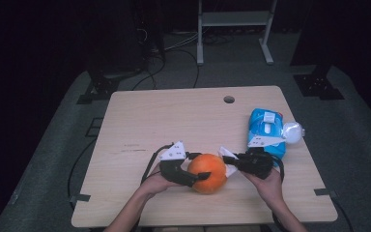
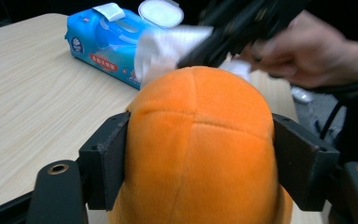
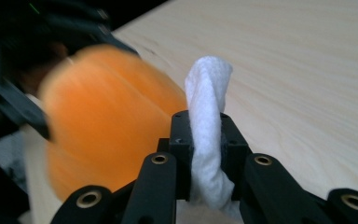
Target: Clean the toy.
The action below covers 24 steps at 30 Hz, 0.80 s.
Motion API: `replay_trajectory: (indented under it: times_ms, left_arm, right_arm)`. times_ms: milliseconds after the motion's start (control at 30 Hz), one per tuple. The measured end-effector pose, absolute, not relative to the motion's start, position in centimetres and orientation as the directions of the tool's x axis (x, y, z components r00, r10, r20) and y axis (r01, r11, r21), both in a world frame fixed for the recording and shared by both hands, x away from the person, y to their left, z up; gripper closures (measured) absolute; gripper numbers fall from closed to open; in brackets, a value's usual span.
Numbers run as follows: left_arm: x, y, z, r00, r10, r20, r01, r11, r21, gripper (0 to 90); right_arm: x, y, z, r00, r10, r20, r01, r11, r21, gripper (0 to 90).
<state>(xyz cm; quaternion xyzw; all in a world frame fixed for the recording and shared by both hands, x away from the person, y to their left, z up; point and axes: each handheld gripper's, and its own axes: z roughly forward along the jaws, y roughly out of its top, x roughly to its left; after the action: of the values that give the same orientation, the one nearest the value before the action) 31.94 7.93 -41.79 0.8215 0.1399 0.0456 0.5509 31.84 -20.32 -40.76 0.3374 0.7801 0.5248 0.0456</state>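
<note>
Near the front edge of the table (image 1: 125, 121), an orange plush ball (image 1: 207, 173) sits clamped between the jaws of the left gripper (image 1: 195, 169), which squeeze its soft sides. Just right of the ball, the right gripper (image 1: 228, 158) has its jaws pressed together on a folded white wipe (image 1: 227, 161) that touches the ball's upper right side. Judging from this, the wipe is already pulled out and in hand and the ball is held steady, so wiping looks under way or about to begin; most of the ball's surface appears left to cover. Beyond the ball to its right lies the blue wet-wipe pack (image 1: 265, 131), its round white lid (image 1: 292, 131) flipped open.

From the left gripper view the ball's stitched seams and the pack's printed label show clearly, which the high view cannot resolve. In the right gripper view the wipe's bunched, twisted fold between the pads (image 3: 182, 140) is plain, with the ball blurred just to its left.
</note>
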Motion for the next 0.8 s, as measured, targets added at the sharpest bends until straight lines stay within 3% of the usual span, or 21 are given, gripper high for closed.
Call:
replay_trajectory:
  times_ms: [200,400,533,700,800]
  left_arm:
    - [31.1,6.1,-42.4,0.955,0.295,-0.038,0.145,-0.351,0.925,22.1]
    - [31.1,5.7,-42.7,0.947,0.316,-0.051,0.159,-0.324,0.932,20.8]
    - [30.9,5.6,-42.6,0.952,0.304,-0.041,0.148,-0.337,0.930,20.7]
    - [30.9,5.6,-42.6,0.955,0.295,-0.041,0.145,-0.341,0.929,20.4]
    - [31.2,6.1,-42.3,0.958,0.282,-0.051,0.149,-0.340,0.929,15.5]
  right_arm:
    - [30.5,-19.4,-39.2,-0.825,0.504,0.257,0.412,0.224,0.883,78.7]
    - [28.5,-16.9,-37.8,-0.901,0.388,0.195,0.321,0.289,0.902,78.6]
    - [28.4,-16.6,-37.9,-0.877,0.473,0.087,0.275,0.344,0.898,78.4]
    - [29.4,-18.0,-38.4,-0.837,0.544,0.062,0.287,0.339,0.896,78.4]
    - [29.5,-18.4,-38.6,-0.827,0.560,0.058,0.296,0.344,0.891,78.4]
